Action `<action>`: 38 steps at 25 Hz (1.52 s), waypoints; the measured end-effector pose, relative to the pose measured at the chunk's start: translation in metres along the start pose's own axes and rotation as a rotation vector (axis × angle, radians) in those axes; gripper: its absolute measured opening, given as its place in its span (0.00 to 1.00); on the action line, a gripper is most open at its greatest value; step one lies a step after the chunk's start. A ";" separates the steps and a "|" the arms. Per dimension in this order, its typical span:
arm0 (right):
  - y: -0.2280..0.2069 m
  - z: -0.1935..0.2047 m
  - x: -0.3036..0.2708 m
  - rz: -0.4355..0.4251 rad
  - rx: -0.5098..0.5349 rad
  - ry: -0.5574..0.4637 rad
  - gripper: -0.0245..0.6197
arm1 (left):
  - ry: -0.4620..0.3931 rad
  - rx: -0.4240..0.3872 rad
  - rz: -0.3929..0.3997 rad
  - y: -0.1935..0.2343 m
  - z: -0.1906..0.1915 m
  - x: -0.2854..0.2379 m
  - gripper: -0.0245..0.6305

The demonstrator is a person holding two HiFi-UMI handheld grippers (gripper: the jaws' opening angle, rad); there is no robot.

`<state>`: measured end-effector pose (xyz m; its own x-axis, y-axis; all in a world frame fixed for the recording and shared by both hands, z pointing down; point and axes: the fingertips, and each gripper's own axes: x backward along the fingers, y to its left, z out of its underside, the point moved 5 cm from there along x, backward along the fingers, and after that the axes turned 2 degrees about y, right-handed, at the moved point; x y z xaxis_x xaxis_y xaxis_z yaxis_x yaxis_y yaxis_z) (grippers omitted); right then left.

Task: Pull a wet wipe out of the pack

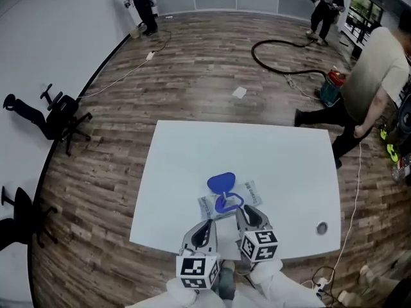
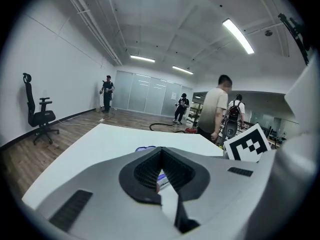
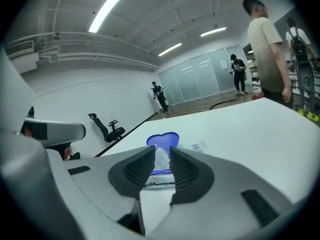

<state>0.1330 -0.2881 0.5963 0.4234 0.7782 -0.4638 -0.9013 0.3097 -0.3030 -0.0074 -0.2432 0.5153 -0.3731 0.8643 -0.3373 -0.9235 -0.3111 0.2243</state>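
Right gripper (image 3: 161, 153): jaws nearly together, looked pinched on the white tuft of the wet wipe (image 3: 161, 159) standing out of the opening, no gap either side of it. Blue lid (image 3: 162, 138) stood flipped open just past the tuft at 12 o'clock. Left gripper (image 2: 161, 153): jaw tips pressed together, a sliver of the pack (image 1: 207, 205) showing in the V behind them, so I read it as clamped on the pack's near-left edge to anchor it, though that contact was only partly visible. In the head view the pack lay flat on the white table (image 1: 282, 165) near its 6 o'clock edge, at 12 o'clock from both grippers. Its long axis ran roughly 9-to-3, the right end tipped slightly away. Right gripper came in from about 5 o'clock of the opening, left from about 7, and the right was the nearer to the wipe. Judgement: the pull should go up and back toward 6 o'clock with the left holding the pack down, otherwise the pack lifts with it. Label print on the pack was too small to read, no brand legible. The marker cube (image 1: 259, 244) carried only black-and-white squares.
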 end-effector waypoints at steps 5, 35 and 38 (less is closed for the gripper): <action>0.000 0.006 -0.020 -0.011 -0.005 0.025 0.16 | 0.014 0.015 -0.015 0.011 0.006 -0.006 0.04; 0.007 0.025 -0.056 -0.015 -0.028 0.109 0.08 | 0.067 0.064 -0.052 0.048 0.028 -0.015 0.04; 0.008 0.023 -0.055 -0.004 -0.025 0.108 0.07 | 0.067 0.066 -0.044 0.049 0.026 -0.015 0.04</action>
<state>0.1007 -0.3158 0.6380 0.4354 0.7130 -0.5495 -0.8977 0.2977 -0.3249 -0.0446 -0.2608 0.5555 -0.3392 0.8475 -0.4083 -0.9322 -0.2448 0.2665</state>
